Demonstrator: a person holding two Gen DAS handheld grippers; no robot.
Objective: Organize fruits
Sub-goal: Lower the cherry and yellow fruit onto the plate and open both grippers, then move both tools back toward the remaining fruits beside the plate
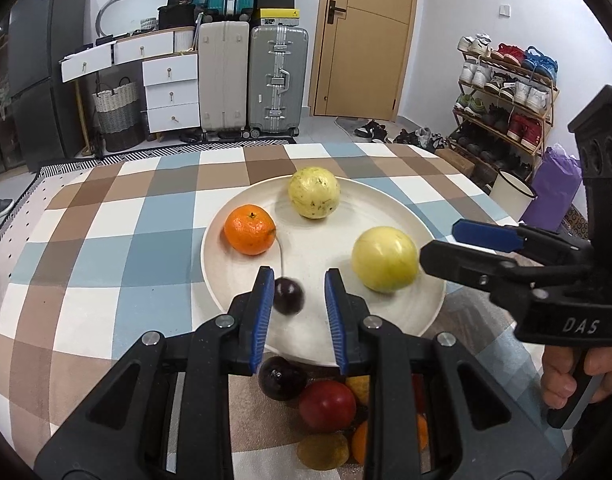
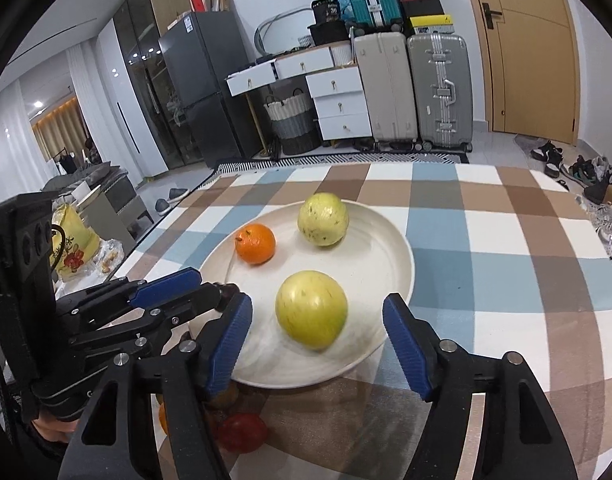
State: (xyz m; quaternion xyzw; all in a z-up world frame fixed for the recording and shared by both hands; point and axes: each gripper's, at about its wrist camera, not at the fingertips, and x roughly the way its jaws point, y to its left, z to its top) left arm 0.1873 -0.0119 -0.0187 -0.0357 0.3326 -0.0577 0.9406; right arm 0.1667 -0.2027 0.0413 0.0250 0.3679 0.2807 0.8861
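Note:
A white plate (image 1: 306, 248) (image 2: 378, 264) on the checked tablecloth holds an orange (image 1: 249, 230) (image 2: 255, 243), a spotted yellow fruit (image 1: 314, 193) (image 2: 323, 219) and a smooth yellow fruit (image 1: 384, 259) (image 2: 312, 308). My left gripper (image 1: 298, 280) (image 2: 213, 286) hangs over the plate's near rim. A dark stemmed cherry (image 1: 289, 295), blurred, sits between its pads beside the left one, with a gap to the right pad. My right gripper (image 2: 317, 300) (image 1: 442, 242) stands open around the smooth yellow fruit without touching it.
Loose fruit lies on the cloth under my left gripper: a dark round fruit (image 1: 281, 378), a red one (image 1: 327, 404) (image 2: 241, 432), orange and yellow ones. A hand (image 1: 566, 380) holds the right gripper. Suitcases (image 1: 277, 80), drawers and a shoe rack (image 1: 506, 96) stand beyond the table.

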